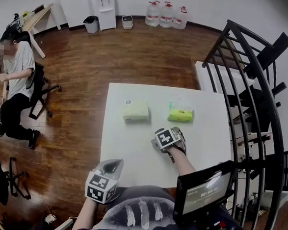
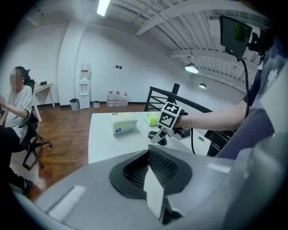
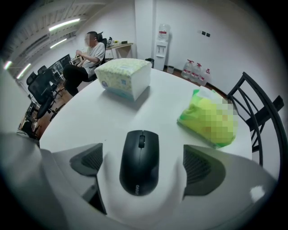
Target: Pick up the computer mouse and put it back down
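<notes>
A black computer mouse (image 3: 139, 161) lies flat on the white table (image 1: 127, 145). My right gripper (image 3: 144, 164) is open, with one jaw on each side of the mouse. A gap of bare table shows between the mouse and each of the pads (image 3: 87, 159). In the head view the right gripper (image 1: 168, 136) covers the mouse. My left gripper (image 2: 150, 173) is shut on nothing and held at the table's near left corner (image 1: 110, 167), apart from the mouse.
A pale tissue box (image 1: 136, 111) and a green wipes pack (image 1: 180, 113) lie beyond the mouse. A black metal chair (image 1: 253, 95) stands at the table's right. A person (image 1: 16, 78) sits far left. Water bottles (image 1: 166, 14) stand by the far wall.
</notes>
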A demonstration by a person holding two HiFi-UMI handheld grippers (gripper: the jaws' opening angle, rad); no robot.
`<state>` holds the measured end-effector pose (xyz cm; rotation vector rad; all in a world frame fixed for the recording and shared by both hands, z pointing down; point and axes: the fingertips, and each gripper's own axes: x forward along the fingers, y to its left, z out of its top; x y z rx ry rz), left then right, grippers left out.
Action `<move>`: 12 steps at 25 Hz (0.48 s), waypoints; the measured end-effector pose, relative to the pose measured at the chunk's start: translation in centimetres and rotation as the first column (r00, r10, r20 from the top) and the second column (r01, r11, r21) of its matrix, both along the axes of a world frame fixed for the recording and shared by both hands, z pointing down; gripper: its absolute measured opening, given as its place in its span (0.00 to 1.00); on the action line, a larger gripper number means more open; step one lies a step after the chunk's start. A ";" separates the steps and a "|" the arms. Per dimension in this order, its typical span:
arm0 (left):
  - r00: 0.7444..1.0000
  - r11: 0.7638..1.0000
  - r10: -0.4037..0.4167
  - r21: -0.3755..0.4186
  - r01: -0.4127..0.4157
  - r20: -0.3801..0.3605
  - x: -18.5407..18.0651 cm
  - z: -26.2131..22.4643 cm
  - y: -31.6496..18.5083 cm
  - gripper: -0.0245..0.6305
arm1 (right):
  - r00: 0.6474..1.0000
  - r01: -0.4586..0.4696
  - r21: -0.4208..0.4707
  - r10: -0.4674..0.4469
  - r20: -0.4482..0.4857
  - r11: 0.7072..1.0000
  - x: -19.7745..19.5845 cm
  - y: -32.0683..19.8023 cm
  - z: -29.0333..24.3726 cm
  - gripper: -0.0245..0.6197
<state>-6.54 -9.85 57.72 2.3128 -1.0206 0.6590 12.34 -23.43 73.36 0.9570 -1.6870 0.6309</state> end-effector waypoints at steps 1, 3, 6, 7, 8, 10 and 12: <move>1.000 1.000 0.001 -0.001 -0.001 0.000 0.0 0.0 -0.1 0.06 | 1.000 0.000 -0.007 -0.001 -0.006 1.000 0.1 0.0 0.3 0.91; 1.000 1.000 0.005 -0.003 -0.005 0.001 0.1 0.1 -0.3 0.06 | 1.000 0.001 -0.021 -0.001 -0.019 1.000 0.4 0.2 0.9 0.88; 1.000 1.000 0.009 -0.009 -0.009 0.000 0.3 0.1 -0.6 0.06 | 0.999 0.000 -0.045 -0.002 -0.033 0.999 0.7 0.5 1.7 0.85; 1.000 1.000 0.010 -0.010 -0.010 0.000 0.3 0.2 -0.6 0.06 | 1.000 -0.005 -0.057 0.003 -0.030 0.998 0.7 0.6 1.8 0.84; 1.000 1.000 0.010 -0.011 -0.010 -0.001 0.3 0.2 -0.6 0.06 | 1.000 -0.008 -0.068 0.006 -0.023 0.998 0.6 0.7 1.8 0.83; 1.000 1.000 0.013 -0.012 -0.013 0.000 0.3 0.3 -0.6 0.06 | 1.000 0.005 -0.086 -0.005 0.003 0.996 0.0 0.8 2.0 0.77; 1.000 1.000 0.014 -0.011 -0.014 0.000 0.4 0.3 -0.6 0.06 | 1.000 0.021 -0.103 -0.019 0.017 0.994 -0.4 1.1 2.3 0.70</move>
